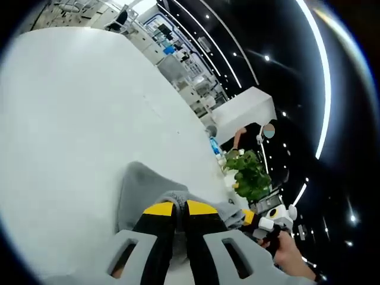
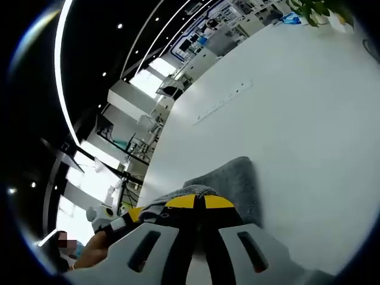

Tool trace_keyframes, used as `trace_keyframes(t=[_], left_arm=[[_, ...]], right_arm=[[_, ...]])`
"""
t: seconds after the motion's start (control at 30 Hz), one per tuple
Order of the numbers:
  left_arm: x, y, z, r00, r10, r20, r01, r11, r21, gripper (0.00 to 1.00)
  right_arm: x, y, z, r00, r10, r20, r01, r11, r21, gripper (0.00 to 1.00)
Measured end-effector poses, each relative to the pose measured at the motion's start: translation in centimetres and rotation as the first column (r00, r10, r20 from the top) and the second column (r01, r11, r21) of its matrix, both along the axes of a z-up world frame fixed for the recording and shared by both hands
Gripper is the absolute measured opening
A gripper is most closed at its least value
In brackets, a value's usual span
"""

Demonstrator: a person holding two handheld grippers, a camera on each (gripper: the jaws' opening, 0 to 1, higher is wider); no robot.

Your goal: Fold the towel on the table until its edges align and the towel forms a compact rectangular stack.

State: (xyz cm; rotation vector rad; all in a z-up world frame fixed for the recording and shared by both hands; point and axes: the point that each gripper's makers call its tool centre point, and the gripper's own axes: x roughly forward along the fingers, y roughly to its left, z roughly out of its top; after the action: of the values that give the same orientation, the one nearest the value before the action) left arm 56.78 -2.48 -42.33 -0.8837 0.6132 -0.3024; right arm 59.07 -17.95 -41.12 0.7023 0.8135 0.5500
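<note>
Towel (image 1: 148,190), one, grey, bunched on white surface (image 1: 71,119); one potted plant (image 1: 249,172) at far edge; both tongs, left (image 1: 180,209) and right (image 2: 199,203), clamp towel; dark ceiling, strip lights.

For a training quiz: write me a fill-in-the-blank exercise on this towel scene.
1. The towel is ___ in colour.
2. It lies on a ___ table.
3. The left gripper and right gripper are both shut on the ___.
4. A green ___ stands at the table's edge.

Missing words: grey; white; towel; plant
</note>
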Motion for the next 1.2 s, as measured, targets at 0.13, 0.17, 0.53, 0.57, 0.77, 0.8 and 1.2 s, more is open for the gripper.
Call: trace_keyframes(t=[0.13, 0.17, 0.53, 0.57, 0.77, 0.8, 1.2], left_arm=[[0.6, 0.0, -0.9, 1.0, 0.014, 0.003, -0.014, 0.999, 0.039, 0.06], [0.7, 0.0, -1.1, 1.0, 0.018, 0.002, -0.018, 0.999, 0.037, 0.06], [2.1, 0.5, -3.9, 0.993, 0.114, -0.04, -0.112, 0.992, 0.051, 0.07], [2.1, 0.5, -4.1, 0.993, 0.114, -0.044, -0.112, 0.993, 0.048, 0.07], [2.4, 0.8, -4.2, 0.993, 0.112, -0.024, -0.111, 0.992, 0.062, 0.08], [2.5, 0.8, -4.2, 0.992, 0.121, -0.025, -0.12, 0.991, 0.054, 0.08], [3.8, 1.3, -2.6, 0.987, 0.143, 0.068, -0.147, 0.988, 0.056, 0.27]], right_arm=[[0.8, 0.0, -1.2, 1.0, -0.006, -0.017, 0.005, 1.0, -0.01, 0.0], [0.9, 0.0, -1.3, 1.0, -0.008, -0.02, 0.008, 1.0, -0.011, 0.0], [2.8, 0.2, -4.2, 0.999, -0.003, -0.037, 0.001, 0.998, -0.065, 0.0], [3.0, 0.2, -4.4, 0.999, -0.004, -0.039, 0.002, 0.998, -0.066, 0.0], [3.2, 0.2, -4.4, 1.0, 0.025, 0.008, -0.024, 0.994, -0.111, 0.0], [3.4, 0.2, -4.5, 1.0, 0.023, 0.01, -0.022, 0.994, -0.111, 0.01], [4.9, -0.4, -3.3, 0.992, -0.033, 0.118, 0.053, 0.985, -0.165, 0.16]])
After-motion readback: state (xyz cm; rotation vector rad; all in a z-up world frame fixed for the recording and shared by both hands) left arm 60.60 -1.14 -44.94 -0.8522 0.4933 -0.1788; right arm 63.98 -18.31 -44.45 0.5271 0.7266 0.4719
